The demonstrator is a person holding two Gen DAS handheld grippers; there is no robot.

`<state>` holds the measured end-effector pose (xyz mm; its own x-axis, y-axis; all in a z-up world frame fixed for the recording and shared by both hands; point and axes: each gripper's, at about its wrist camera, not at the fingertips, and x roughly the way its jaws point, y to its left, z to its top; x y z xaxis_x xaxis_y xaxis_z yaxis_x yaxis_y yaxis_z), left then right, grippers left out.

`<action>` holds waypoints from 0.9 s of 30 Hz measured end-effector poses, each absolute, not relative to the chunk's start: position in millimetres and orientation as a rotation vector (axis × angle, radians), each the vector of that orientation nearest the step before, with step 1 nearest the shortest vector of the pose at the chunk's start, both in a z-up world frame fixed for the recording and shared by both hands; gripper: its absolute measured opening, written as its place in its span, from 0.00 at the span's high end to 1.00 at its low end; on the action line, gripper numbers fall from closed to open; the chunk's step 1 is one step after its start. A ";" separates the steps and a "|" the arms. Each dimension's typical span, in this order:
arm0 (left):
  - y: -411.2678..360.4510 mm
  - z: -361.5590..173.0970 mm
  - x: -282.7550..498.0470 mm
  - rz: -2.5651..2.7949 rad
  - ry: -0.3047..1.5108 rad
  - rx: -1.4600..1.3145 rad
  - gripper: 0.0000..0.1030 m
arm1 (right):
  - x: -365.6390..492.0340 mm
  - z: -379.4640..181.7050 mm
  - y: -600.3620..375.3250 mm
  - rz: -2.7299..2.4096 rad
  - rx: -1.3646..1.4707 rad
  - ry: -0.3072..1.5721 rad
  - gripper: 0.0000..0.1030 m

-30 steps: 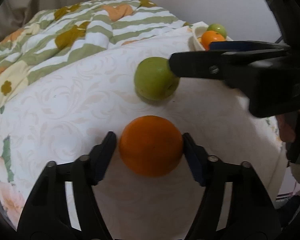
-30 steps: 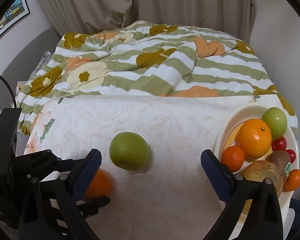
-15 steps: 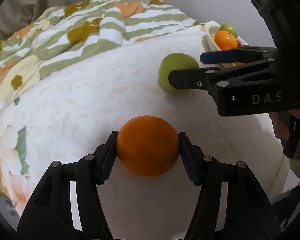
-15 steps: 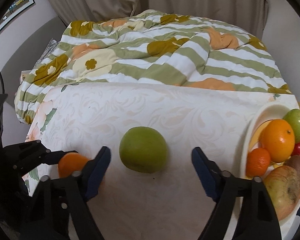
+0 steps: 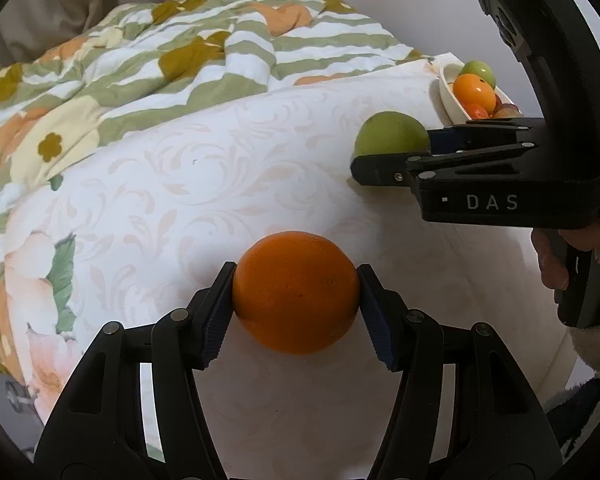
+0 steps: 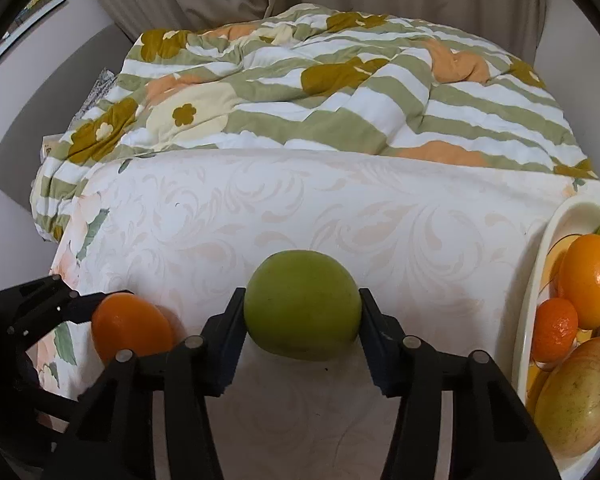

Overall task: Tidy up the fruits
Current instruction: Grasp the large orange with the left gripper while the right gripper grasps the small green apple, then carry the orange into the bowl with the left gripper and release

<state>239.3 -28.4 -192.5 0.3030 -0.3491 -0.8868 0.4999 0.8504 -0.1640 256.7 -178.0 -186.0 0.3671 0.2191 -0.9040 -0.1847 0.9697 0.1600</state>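
Note:
My left gripper point(image 5: 296, 312) is shut on an orange point(image 5: 296, 291) just above the white patterned tabletop. The orange also shows at the lower left of the right wrist view point(image 6: 130, 330). My right gripper point(image 6: 302, 332) is shut on a green apple point(image 6: 302, 304), its pads touching both sides. In the left wrist view the green apple point(image 5: 388, 134) sits partly behind my right gripper point(image 5: 396, 156). A white fruit bowl point(image 6: 540, 280) at the right holds an orange, a mandarin, a green apple and other fruit.
The white patterned table point(image 6: 300, 208) stands against a bed with a green, white and orange floral quilt point(image 6: 320, 92). The fruit bowl point(image 5: 448, 96) sits at the table's far right edge. Curtains hang behind the bed.
My left gripper closed on the orange. My right gripper moved in around the green apple and closed on it.

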 end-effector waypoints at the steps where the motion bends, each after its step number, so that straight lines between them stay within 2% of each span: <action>1: -26.2 -191.5 239.9 -0.560 1.130 0.150 0.36 | 255.8 -185.5 -177.8 0.261 0.030 1.165 0.53; 16: 1.7 -147.9 253.1 -0.507 1.055 0.108 0.36 | 237.0 -138.8 -178.1 0.214 0.077 1.085 0.53; 27: -19.7 -95.9 256.2 -0.478 0.984 0.100 0.36 | 212.9 -93.5 -217.1 0.176 0.140 1.019 0.53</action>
<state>256.2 -19.7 -95.9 0.4594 -0.3431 -0.8193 0.4321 0.8922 -0.1313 212.9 -217.1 -93.5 0.5121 0.2113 -0.8325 -0.0809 0.9768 0.1982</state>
